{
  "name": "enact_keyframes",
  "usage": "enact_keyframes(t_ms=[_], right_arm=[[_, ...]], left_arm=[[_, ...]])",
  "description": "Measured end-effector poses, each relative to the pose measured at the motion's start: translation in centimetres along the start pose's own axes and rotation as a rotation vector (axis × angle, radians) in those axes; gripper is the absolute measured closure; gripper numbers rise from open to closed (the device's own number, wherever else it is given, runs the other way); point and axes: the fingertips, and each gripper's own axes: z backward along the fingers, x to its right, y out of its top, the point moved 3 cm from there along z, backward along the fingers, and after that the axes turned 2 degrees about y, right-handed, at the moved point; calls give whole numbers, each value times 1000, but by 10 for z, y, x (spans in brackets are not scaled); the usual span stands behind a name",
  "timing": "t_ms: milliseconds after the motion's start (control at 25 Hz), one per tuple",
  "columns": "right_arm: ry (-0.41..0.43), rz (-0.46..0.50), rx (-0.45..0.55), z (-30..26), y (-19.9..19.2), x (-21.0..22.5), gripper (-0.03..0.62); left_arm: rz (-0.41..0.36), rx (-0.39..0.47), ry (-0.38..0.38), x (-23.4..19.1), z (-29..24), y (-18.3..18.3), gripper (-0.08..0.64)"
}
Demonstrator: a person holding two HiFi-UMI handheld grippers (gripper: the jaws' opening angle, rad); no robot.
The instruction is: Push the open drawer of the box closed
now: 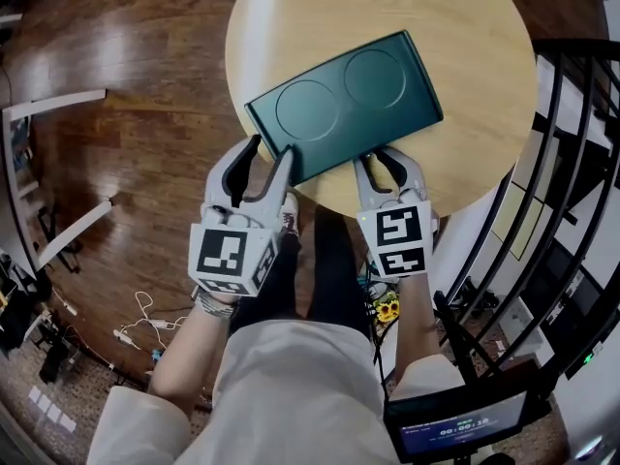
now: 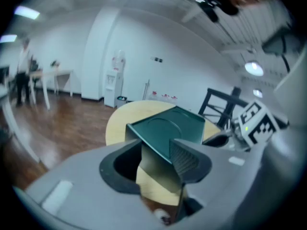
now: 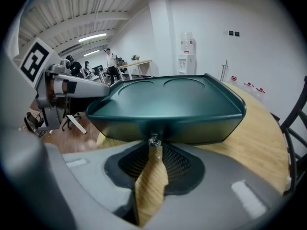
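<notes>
A dark green flat box (image 1: 344, 105) with two round hollows in its lid lies on the round wooden table (image 1: 465, 56). My left gripper (image 1: 271, 148) is open at the box's near left corner. In the left gripper view that corner of the box (image 2: 168, 128) sits between the spread jaws of the left gripper (image 2: 156, 150). My right gripper (image 1: 373, 158) is at the near long side. In the right gripper view its tips (image 3: 153, 145) are shut together at a small metal knob (image 3: 154, 140) on the drawer front (image 3: 168, 126), which looks flush with the box.
A black metal railing (image 1: 572, 163) stands close on the right of the table, and a small screen (image 1: 465, 424) is below it. Cables (image 1: 140, 327) lie on the wooden floor at the left. A black chair (image 2: 220, 107) stands behind the table.
</notes>
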Motion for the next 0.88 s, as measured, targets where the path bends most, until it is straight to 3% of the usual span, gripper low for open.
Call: enact_keyframes(t_ms=[120, 200, 560, 760, 880], right_arm=[[-29, -20, -10, 4, -6, -1, 499], [-45, -34, -11, 8, -8, -1, 499], [-175, -92, 57, 41, -16, 21, 499], [-252, 3, 199, 71, 8, 11, 500], [-249, 9, 299, 90, 22, -3, 500]], left_arm=[[-240, 4, 21, 11, 2, 6, 376], [-320, 0, -4, 15, 5, 7, 371], [-468, 35, -35, 30, 25, 12, 384], [-458, 84, -58, 35, 39, 19, 417], [-443, 114, -67, 39, 51, 24, 439]])
